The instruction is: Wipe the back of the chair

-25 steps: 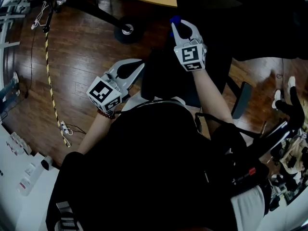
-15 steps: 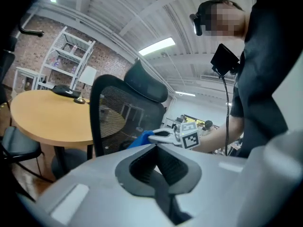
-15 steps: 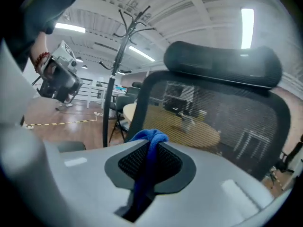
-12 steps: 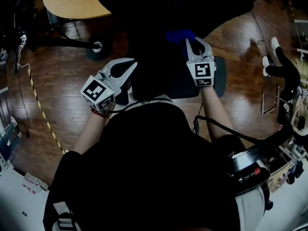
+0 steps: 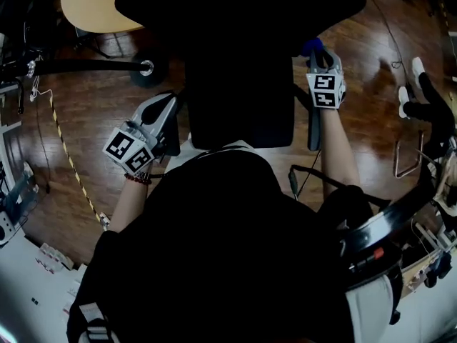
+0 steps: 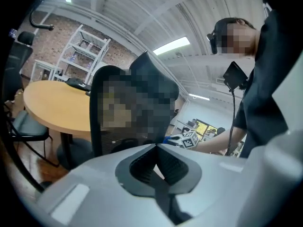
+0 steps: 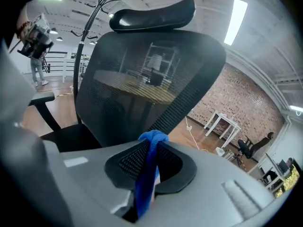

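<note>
A black mesh office chair (image 5: 239, 113) stands in front of me, its back (image 7: 142, 79) and headrest (image 7: 151, 15) filling the right gripper view. My right gripper (image 5: 320, 50) is at the chair's right side above the armrest (image 5: 314, 127), shut on a blue cloth (image 7: 147, 174) that pokes out past the tips (image 5: 311, 46). My left gripper (image 5: 168, 100) sits by the seat's left edge, shut with nothing between its jaws (image 6: 156, 146). From the left gripper view the chair back (image 6: 97, 126) rises ahead, with the right gripper (image 6: 188, 138) beyond it.
A round wooden table (image 5: 93, 2) stands past the chair at the upper left, with a black base and caster (image 5: 146, 68) beside it. A yellow-black cord (image 5: 68, 163) runs across the wooden floor on the left. Equipment and a shoe (image 5: 414, 77) crowd the right.
My right gripper with the cloth has moved from the middle of the chair to its right side. The left gripper has dropped a little down and left.
</note>
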Available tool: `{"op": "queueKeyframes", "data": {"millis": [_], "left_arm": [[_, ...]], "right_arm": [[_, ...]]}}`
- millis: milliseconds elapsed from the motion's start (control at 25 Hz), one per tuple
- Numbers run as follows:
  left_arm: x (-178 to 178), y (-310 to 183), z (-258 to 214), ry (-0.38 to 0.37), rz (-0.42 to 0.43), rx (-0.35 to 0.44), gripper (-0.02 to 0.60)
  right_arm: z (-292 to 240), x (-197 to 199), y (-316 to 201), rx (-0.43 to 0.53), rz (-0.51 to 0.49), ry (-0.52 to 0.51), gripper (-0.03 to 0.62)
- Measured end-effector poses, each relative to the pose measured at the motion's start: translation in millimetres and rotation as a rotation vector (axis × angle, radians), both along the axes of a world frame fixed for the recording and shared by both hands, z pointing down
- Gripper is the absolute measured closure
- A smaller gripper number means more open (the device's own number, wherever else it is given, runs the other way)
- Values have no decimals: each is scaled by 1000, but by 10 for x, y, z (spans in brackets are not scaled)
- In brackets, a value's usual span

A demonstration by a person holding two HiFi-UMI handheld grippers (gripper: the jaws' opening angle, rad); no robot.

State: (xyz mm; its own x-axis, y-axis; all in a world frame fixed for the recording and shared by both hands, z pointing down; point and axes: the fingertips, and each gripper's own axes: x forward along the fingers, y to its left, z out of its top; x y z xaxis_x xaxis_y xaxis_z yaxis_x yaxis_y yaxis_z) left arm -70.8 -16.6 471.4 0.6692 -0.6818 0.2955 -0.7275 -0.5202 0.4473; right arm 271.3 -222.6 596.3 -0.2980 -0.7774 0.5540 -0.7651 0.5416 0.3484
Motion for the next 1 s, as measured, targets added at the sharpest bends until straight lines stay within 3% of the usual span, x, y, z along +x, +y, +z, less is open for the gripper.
{"op": "queueKeyframes", "data": {"millis": [160, 400, 760, 920, 1000], "left_arm": [[-20, 9, -37, -20, -3, 28, 577], [-112, 122, -32, -11, -14, 45, 577], [-439, 328, 20, 2, -36, 42, 577], [-586, 391, 234, 6, -8, 9, 577], [-651, 417, 321, 24, -2, -4, 577]], "right_arm": [[165, -220, -157, -51, -9, -59, 558], [184, -484, -103, -49, -43, -59, 559], [207, -1587, 32, -43, -166, -97, 559], [250, -2077, 140, -45, -183, -136, 559], [295, -2396, 244, -57, -237, -135, 559]]}}
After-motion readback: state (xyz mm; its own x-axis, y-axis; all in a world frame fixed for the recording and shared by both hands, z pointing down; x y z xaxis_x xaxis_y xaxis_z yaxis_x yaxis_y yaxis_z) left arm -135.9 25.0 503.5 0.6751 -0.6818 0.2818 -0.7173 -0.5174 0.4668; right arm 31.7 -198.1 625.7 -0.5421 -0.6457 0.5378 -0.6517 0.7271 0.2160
